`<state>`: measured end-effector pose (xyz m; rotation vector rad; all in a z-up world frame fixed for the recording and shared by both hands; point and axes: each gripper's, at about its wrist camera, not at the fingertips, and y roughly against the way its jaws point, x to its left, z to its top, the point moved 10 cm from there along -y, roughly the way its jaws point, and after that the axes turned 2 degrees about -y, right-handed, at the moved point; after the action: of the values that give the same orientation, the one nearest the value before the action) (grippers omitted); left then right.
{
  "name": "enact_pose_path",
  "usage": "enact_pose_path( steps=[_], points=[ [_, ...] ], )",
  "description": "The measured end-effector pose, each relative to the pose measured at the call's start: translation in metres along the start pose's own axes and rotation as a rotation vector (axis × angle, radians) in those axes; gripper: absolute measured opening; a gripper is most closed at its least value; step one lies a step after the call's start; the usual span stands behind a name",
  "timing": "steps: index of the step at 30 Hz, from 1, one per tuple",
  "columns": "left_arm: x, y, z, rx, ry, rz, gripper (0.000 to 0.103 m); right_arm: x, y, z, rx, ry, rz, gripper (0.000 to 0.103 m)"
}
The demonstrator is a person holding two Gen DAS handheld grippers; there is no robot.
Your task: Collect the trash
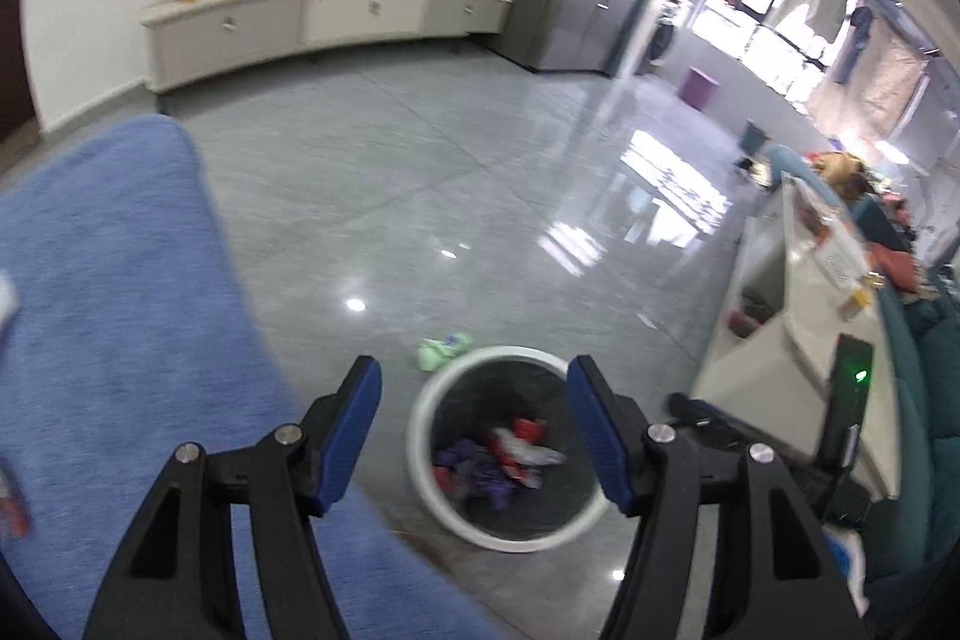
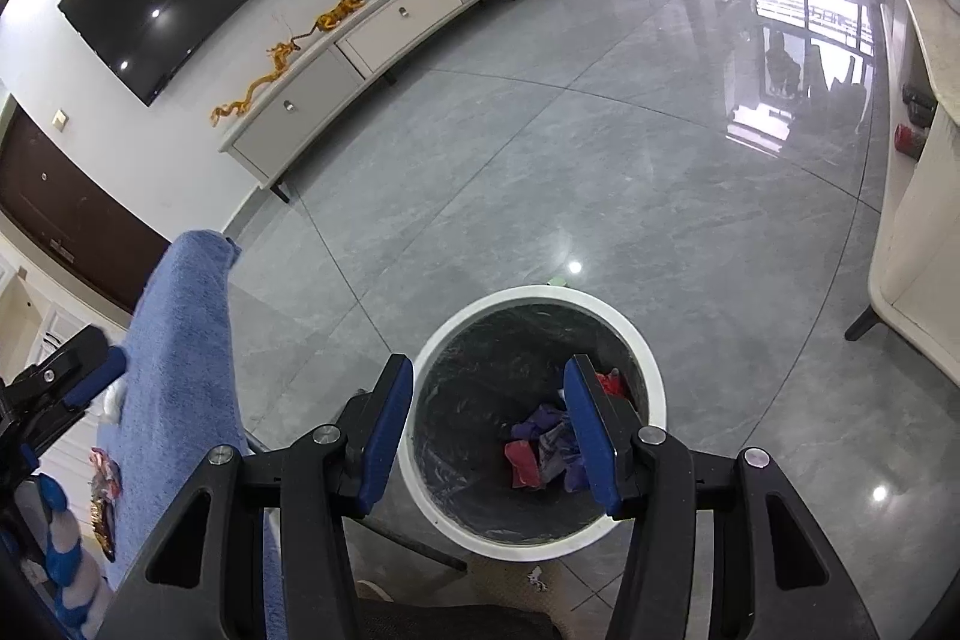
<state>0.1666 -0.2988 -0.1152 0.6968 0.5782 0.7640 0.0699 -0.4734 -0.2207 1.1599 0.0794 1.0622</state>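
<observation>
On the grey tiled floor (image 2: 540, 160), beside a blue cloth (image 2: 180, 370), stands the white-rimmed bin (image 2: 651, 382) holding crumpled wrappers (image 2: 540, 451). Above it, right gripper (image 2: 489, 430) and left gripper (image 1: 474, 430) both hang empty, jaws apart. A green scrap (image 1: 444, 349) lies just beyond the rim.

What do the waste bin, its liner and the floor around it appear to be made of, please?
Waste bin: probably plastic, going by its smooth, matte white rim. Liner: thin plastic film, dark, crinkled and faintly shiny. Floor: polished stone-look tile, grey and veined, with visible joints and mirror-like window reflections.
</observation>
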Motion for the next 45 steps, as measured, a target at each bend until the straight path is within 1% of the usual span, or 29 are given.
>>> enact_pose_path(
  steps=[1, 5, 8, 11, 14, 17, 19, 24, 27, 30, 32, 35, 36, 38, 42, 45],
  points=[
    [0.013, 0.005, -0.001, -0.021, -0.008, 0.056, 0.063, -0.001, -0.004, 0.001, 0.005, 0.009, -0.012, 0.052],
    [0.058, 0.019, -0.003, -0.074, -0.002, 0.214, 0.063, 0.005, -0.023, 0.01, 0.015, 0.077, -0.044, 0.052],
    [0.093, 0.024, -0.005, -0.105, 0.038, 0.298, 0.063, 0.021, -0.048, 0.025, 0.026, 0.162, -0.054, 0.052],
    [0.121, 0.024, -0.008, -0.126, 0.073, 0.355, 0.063, 0.047, -0.081, 0.04, 0.053, 0.234, -0.031, 0.053],
    [0.137, 0.022, -0.013, -0.143, 0.093, 0.367, 0.063, 0.083, -0.129, 0.047, 0.103, 0.276, 0.024, 0.053],
    [0.147, 0.018, -0.018, -0.149, 0.085, 0.372, 0.063, 0.115, -0.174, 0.042, 0.153, 0.302, 0.073, 0.053],
    [0.149, 0.013, -0.02, -0.146, 0.074, 0.373, 0.063, 0.142, -0.213, 0.029, 0.202, 0.322, 0.123, 0.053],
    [0.144, 0.006, -0.023, -0.129, 0.092, 0.322, 0.063, 0.186, -0.284, -0.013, 0.304, 0.407, 0.177, 0.053],
    [0.146, 0.001, -0.026, -0.1, 0.106, 0.293, 0.063, 0.2, -0.312, -0.034, 0.34, 0.451, 0.195, 0.053],
    [0.148, 0.0, -0.026, -0.09, 0.12, 0.291, 0.063, 0.208, -0.33, -0.053, 0.364, 0.476, 0.211, 0.053],
    [0.146, 0.003, -0.025, -0.095, 0.123, 0.298, 0.063, 0.209, -0.339, -0.064, 0.384, 0.499, 0.196, 0.053],
    [0.144, 0.005, -0.031, -0.08, 0.124, 0.309, 0.063, 0.209, -0.337, -0.062, 0.364, 0.516, 0.18, 0.053],
    [0.142, 0.007, -0.033, -0.074, 0.128, 0.31, 0.063, 0.204, -0.338, -0.063, 0.369, 0.517, 0.156, 0.053],
    [0.138, 0.01, -0.035, -0.07, 0.134, 0.307, 0.063, 0.188, -0.339, -0.061, 0.366, 0.519, 0.094, 0.053],
    [0.124, 0.02, -0.037, -0.075, 0.114, 0.305, 0.063, 0.146, -0.324, -0.046, 0.345, 0.475, 0.03, 0.053],
    [0.109, 0.031, -0.026, -0.099, 0.105, 0.292, 0.063, 0.108, -0.308, -0.041, 0.335, 0.454, -0.019, 0.053]
  ],
)
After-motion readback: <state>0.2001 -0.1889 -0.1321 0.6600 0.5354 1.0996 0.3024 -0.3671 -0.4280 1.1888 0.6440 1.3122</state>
